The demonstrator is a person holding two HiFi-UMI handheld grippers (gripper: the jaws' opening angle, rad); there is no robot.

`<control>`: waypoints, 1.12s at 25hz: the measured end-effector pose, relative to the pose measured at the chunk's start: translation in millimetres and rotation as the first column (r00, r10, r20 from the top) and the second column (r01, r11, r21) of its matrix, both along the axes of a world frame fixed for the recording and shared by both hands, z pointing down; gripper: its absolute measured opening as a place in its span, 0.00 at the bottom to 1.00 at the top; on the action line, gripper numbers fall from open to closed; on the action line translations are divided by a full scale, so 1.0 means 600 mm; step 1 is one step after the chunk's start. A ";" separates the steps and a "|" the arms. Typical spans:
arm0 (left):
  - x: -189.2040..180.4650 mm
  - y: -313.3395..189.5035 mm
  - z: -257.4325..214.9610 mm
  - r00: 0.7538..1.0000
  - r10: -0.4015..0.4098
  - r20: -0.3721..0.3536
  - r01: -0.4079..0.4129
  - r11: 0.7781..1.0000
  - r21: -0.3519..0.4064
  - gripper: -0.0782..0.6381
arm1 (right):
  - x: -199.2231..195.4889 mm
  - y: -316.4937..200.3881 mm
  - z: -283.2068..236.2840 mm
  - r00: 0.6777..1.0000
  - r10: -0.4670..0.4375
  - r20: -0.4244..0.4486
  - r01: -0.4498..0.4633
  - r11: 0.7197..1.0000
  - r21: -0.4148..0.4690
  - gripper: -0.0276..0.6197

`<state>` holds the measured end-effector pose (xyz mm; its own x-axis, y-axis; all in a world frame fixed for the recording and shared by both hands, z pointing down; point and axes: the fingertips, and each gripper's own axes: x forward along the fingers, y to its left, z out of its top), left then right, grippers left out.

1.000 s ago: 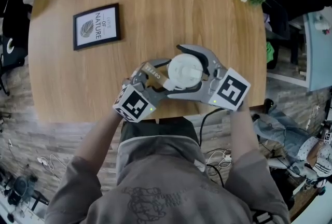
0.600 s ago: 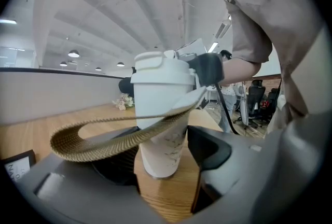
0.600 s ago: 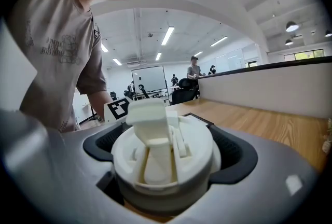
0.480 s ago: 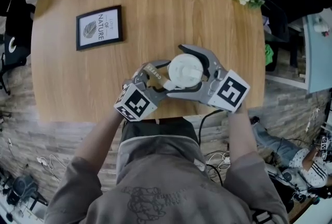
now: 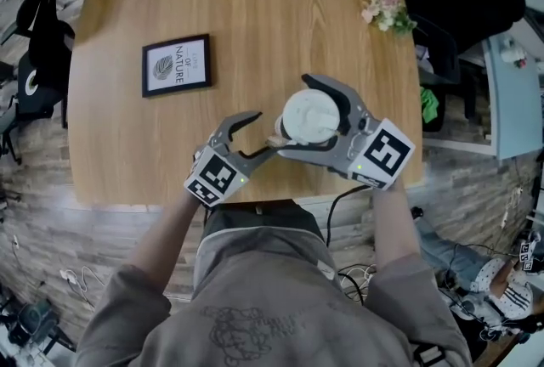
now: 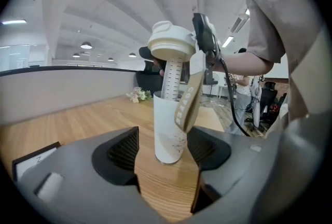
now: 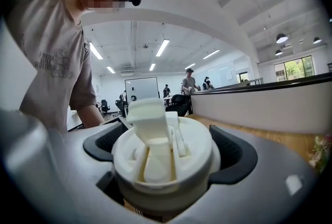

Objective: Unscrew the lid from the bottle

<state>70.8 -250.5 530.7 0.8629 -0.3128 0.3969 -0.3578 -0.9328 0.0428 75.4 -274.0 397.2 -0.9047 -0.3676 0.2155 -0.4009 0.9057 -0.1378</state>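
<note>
On the wooden table (image 5: 255,17), which fills most of the head view, three things are set out, and two grippers are held over its near edge by a person's arms.

The right gripper (image 5: 293,112) is closed on the bottle's white lid (image 7: 166,158). One dark pad is pressed to each side of the lid, and the lid's flip spout is seen upright between them.

The left gripper (image 5: 262,130) is held wide apart and grips nothing. In the left gripper view its two pads are seen with bare table between them, and the bottle (image 6: 168,135) stands just beyond them, untouched.

The bottle stands upright near the near edge, a little right of the middle. Its lower part is white, and a section with a printed scale rises from it to the lid. A tan strap (image 6: 188,101) is hung down the bottle's side.

A black-framed picture (image 5: 176,64) is laid flat toward the left edge, well apart from the bottle.

A small bunch of flowers (image 5: 387,10) is placed at the far right corner.
</note>
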 end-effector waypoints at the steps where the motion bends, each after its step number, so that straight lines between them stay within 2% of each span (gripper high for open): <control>1: -0.009 -0.002 -0.009 1.000 -0.015 0.002 0.015 1.000 0.002 0.52 | 0.001 0.000 -0.013 1.000 0.013 0.000 -0.013 1.000 0.001 0.87; 7: -0.067 -0.018 -0.088 0.992 -0.122 -0.021 0.123 0.992 0.023 0.44 | 0.001 0.009 -0.116 0.995 0.094 0.042 -0.095 0.995 0.018 0.87; 13: -0.120 -0.044 -0.218 0.970 -0.222 -0.103 0.232 0.968 0.096 0.40 | 0.010 0.002 -0.224 0.972 0.222 0.078 -0.229 0.968 0.098 0.87; 19: -0.161 -0.050 -0.364 0.940 -0.303 -0.158 0.330 0.926 0.184 0.37 | 0.037 0.021 -0.330 0.930 0.346 0.125 -0.365 0.908 0.204 0.87; 24: -0.174 -0.033 -0.483 0.927 -0.316 -0.200 0.364 0.888 0.280 0.35 | 0.063 0.049 -0.405 0.879 0.436 0.193 -0.472 0.849 0.236 0.87; 28: -0.182 -0.005 -0.531 0.926 -0.296 -0.234 0.358 0.884 0.302 0.31 | 0.087 0.075 -0.433 0.835 0.505 0.221 -0.549 0.795 0.258 0.87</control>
<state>-38.6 -253.5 212.0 0.7340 -0.6755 0.0706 -0.6604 -0.7341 -0.1581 127.8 -229.1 137.5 -0.5629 -0.8214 -0.0917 -0.8256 0.5641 0.0154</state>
